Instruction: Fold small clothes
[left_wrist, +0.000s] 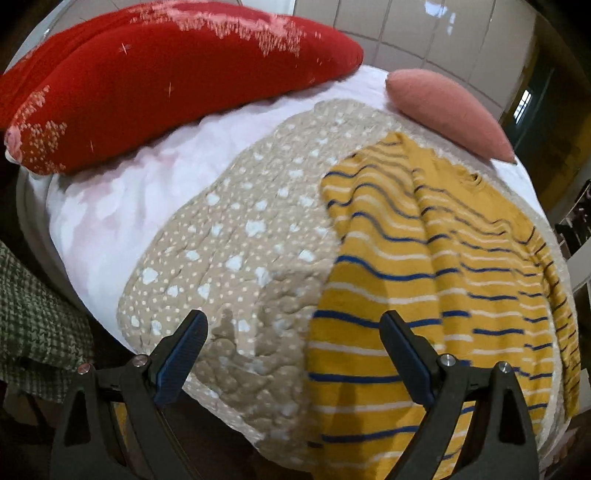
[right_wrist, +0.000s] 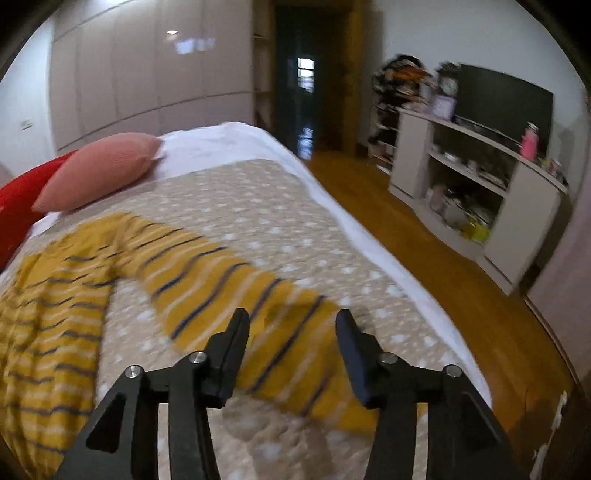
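Striped sweater (left_wrist: 424, 277) on quilt (left_wrist: 236, 240), pillows beyond

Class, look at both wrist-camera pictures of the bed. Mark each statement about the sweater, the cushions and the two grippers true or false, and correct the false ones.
1. The yellow striped sweater lies on the beige dotted quilt. True.
2. The right gripper is clamped shut on a sleeve. False: its jaws stand open over the sleeve.
3. The left gripper is open. True.
4. The pink cushion sits on the wooden floor. False: it rests on the bed, near the red cushion.
5. The sweater's stripes are red and green. False: they are blue and white.
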